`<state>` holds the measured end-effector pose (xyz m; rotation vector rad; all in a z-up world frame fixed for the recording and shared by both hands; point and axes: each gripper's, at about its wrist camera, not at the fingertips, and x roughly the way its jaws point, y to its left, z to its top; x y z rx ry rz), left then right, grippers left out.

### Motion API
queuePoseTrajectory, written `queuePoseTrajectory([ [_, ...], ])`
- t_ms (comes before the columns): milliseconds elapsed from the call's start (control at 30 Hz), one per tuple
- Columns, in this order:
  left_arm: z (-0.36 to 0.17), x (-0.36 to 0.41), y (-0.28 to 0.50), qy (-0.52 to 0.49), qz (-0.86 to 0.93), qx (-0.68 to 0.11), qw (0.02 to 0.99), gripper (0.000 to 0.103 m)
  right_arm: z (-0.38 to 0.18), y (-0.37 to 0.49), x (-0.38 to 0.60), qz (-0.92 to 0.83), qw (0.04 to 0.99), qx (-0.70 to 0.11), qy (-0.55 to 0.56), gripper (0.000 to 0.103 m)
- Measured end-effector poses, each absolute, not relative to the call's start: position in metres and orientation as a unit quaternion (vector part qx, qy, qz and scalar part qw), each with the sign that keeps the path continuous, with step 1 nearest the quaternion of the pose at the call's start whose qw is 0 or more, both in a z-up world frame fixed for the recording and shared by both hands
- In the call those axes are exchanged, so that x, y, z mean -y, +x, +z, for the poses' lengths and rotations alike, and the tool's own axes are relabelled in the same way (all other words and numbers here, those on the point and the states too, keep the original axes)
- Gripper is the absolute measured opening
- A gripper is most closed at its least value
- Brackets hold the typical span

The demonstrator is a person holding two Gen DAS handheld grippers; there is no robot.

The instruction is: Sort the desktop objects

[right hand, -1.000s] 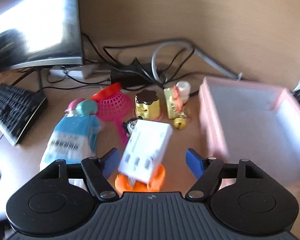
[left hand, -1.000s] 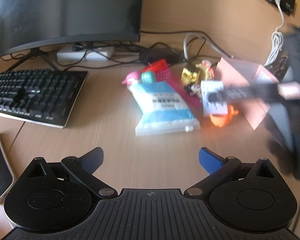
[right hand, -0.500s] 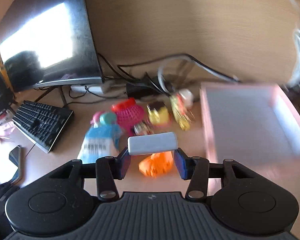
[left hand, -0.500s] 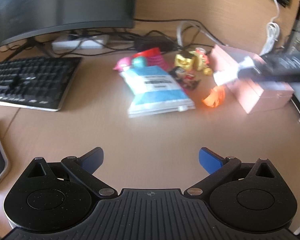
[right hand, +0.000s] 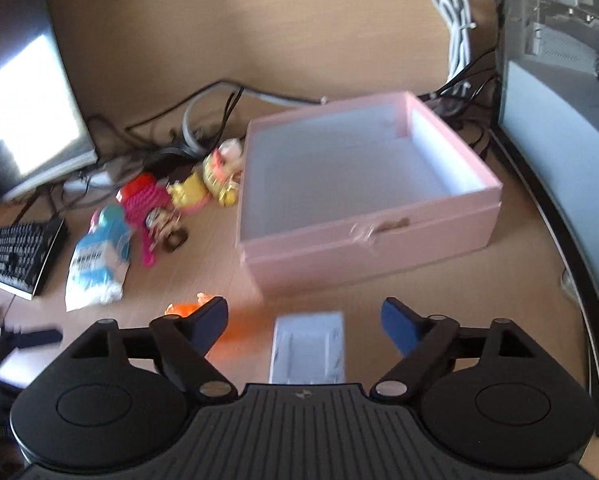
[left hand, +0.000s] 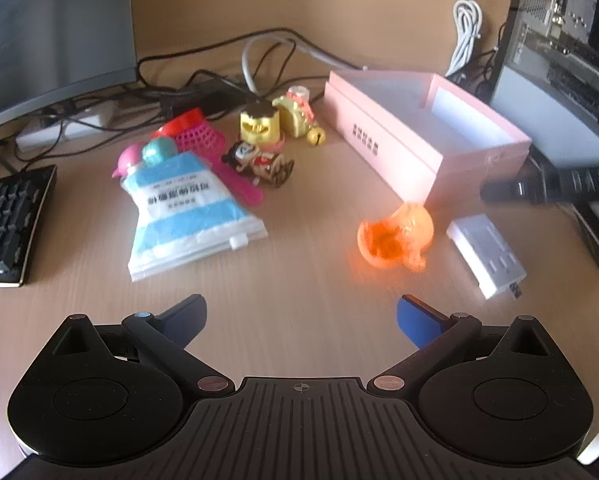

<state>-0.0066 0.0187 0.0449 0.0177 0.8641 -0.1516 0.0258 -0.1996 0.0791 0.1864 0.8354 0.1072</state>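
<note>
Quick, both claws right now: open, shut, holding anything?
Left claw: open, nothing between its fingers.
Right claw: opening, pads clear of the white USB hub on the desk between them.

Mostly plastic on matt wood here.
The desk (left hand: 307,280) looks like pale wood-grain laminate, smooth and matt. The pink box (right hand: 379,240) seems matt cardboard with a white lining. At 9 o'clock of it, the blue-white pouch (left hand: 187,216) is glossy plastic film; the orange toy (left hand: 395,236) looks translucent plastic, the gold figure (left hand: 259,124) shiny.
</note>
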Motion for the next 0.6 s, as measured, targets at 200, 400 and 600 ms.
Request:
queuePoseTrajectory([
  [200,0.044,-0.035,-0.013,0.007,-0.037,-0.426,0.904,0.103,0.072,0.074,0.193,0.076,0.908,-0.399,0.101,0.098],
  [400,0.045,-0.034,-0.011,-0.004,-0.040,-0.431,0.902,0.103,0.090,0.083,0.167,0.114,0.926,-0.352,0.074,0.103],
  [600,0.037,0.015,0.019,-0.012,-0.106,-0.430,0.897,0.103,0.106,0.012,0.178,0.064,0.955,-0.288,-0.029,0.103],
])
